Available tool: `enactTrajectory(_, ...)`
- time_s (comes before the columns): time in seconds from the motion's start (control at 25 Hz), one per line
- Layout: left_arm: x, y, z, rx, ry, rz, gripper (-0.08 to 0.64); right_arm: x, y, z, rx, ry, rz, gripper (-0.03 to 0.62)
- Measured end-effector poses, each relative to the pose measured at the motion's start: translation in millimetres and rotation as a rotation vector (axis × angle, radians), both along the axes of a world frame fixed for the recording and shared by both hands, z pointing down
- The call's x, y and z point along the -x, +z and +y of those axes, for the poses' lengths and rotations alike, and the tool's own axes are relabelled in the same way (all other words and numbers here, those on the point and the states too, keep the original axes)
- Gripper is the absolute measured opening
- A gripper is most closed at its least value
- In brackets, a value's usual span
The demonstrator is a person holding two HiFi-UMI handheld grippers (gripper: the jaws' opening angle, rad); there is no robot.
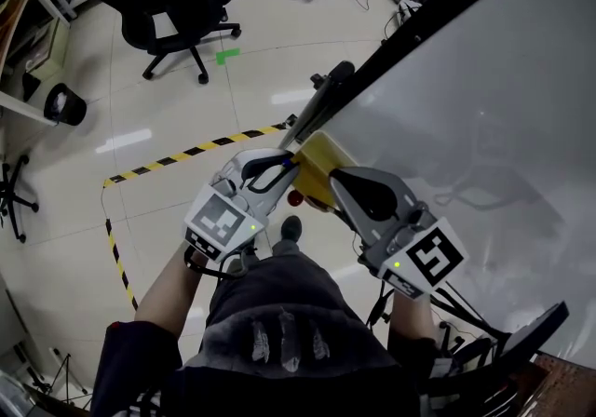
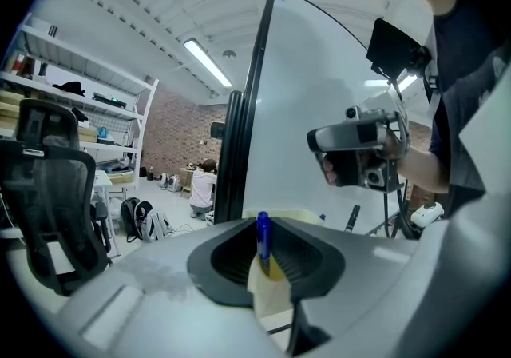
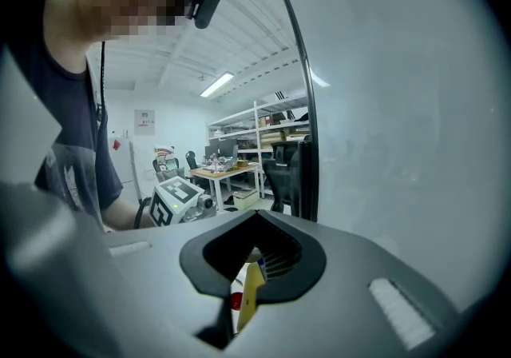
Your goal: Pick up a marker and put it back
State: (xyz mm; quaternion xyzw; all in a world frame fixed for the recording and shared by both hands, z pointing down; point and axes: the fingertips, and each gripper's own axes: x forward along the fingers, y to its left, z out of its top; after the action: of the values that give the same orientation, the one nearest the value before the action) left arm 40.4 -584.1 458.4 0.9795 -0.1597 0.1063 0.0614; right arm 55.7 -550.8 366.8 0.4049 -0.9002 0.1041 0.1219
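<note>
L tongs are pinched narrow on the blue marker, which stands upright w/ its lower end at the yellow holder on the whiteboard edge. R tongs are all but closed, and I read them as clamped on the holder's thin wall, w/ a red marker just beside. My grip sits near the marker's top, so I reckon it could swivel or slip if I move fast, and if R twists or lets go the holder may tip & spill the red one.
</note>
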Motion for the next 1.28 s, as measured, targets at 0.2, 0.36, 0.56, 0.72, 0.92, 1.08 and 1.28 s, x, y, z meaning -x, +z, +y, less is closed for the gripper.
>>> enactTrajectory(0.2, 2.7, -1.5, -1.9, 0.009, -0.006, 0.019, 0.102, 2.4, 1.5, -1.6, 0.006, -0.005, -0.002, 0.000)
enactTrajectory(0.36, 5.6, -8.3, -4.4, -0.001, -0.017, 0.031, 0.107, 4.2, 1.2, -2.7, 0.005, -0.010, -0.004, 0.000)
enactTrajectory(0.56, 13.7, -27.9, -9.9, -0.022, -0.037, 0.075, 0.107, 8.4, -0.9, -5.4, -0.009, -0.012, -0.007, 0.001)
enactTrajectory(0.72, 20.4, -56.5, -14.2, -0.040, -0.062, 0.144, 0.107, 11.3, -6.9, -5.5, -0.022, -0.007, -0.010, 0.000)
enactTrajectory(0.92, 28.2, -92.3, -12.8, -0.082, -0.054, 0.216, 0.106, 14.5, -11.2, -6.1, -0.041, -0.004, -0.012, 0.000)
enactTrajectory(1.08, 35.1, -121.6, -9.5, -0.126, -0.057, 0.257, 0.095, 20.5, -16.0, -5.9, -0.058, -0.006, -0.007, 0.000)
enactTrajectory(1.28, 48.8, -159.9, -5.5, -0.187, -0.083, 0.270, 0.006, 32.6, -41.5, -3.9, -0.131, -0.020, 0.002, 0.000)
